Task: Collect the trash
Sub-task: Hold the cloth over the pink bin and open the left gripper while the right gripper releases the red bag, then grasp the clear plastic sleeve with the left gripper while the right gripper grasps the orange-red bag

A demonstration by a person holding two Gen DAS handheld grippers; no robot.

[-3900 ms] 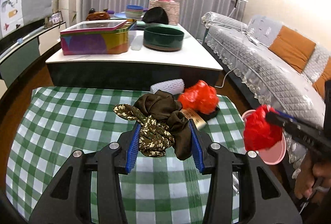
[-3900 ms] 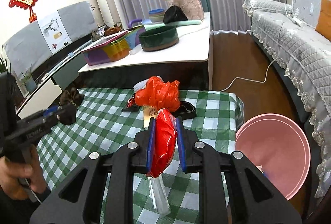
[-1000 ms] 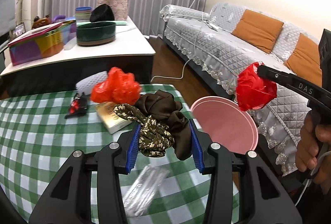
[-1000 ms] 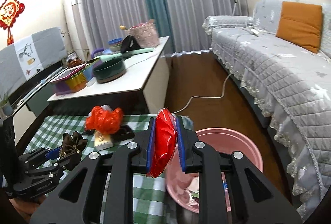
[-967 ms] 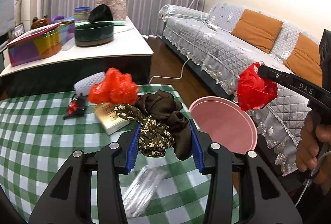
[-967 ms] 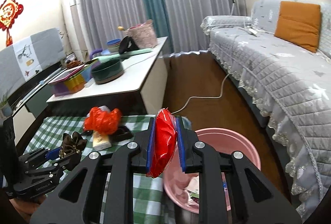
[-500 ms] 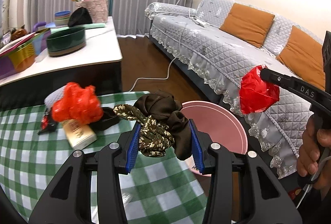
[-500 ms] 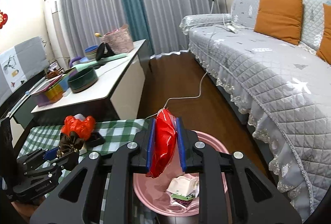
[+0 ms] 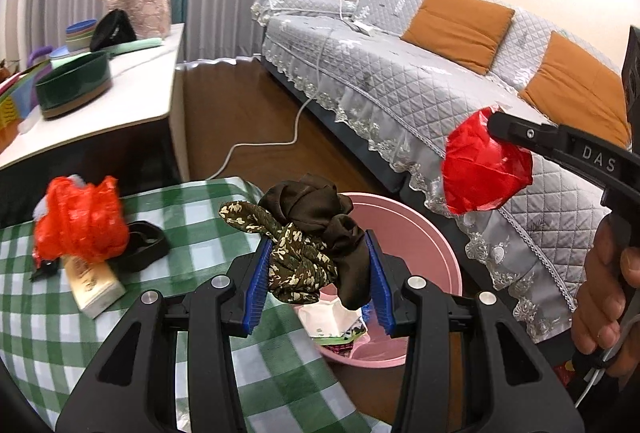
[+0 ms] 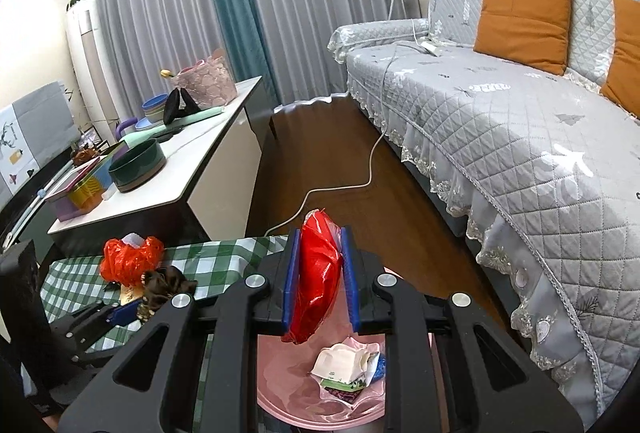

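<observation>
Both tongs clamp trash: left tongs [image 9: 316,275] brown cloth [image 9: 316,233], right tongs [image 10: 319,273] red plastic [image 10: 318,273].

Green-and-white check on the tablecloth [image 9: 48,313]. Pink basin [image 9: 416,233]. Dark brown scrunchie [image 9: 316,205] with an olive, cream-speckled band. Glossy red wrapper [image 10: 320,265], same red in the left wrist view [image 9: 484,169]. Orange-red bag [image 9: 80,221] beside a black band [image 9: 146,245] and a cream box [image 9: 94,283]. Blue pads [image 9: 258,277] on the black left gripper [image 9: 316,281]; same blue and black on the right gripper [image 10: 319,273]. Grey quilted sofa cover [image 10: 520,161], orange cushions [image 10: 520,21]. Dark green bowl [image 10: 138,165] on the white tabletop [image 10: 192,169].
</observation>
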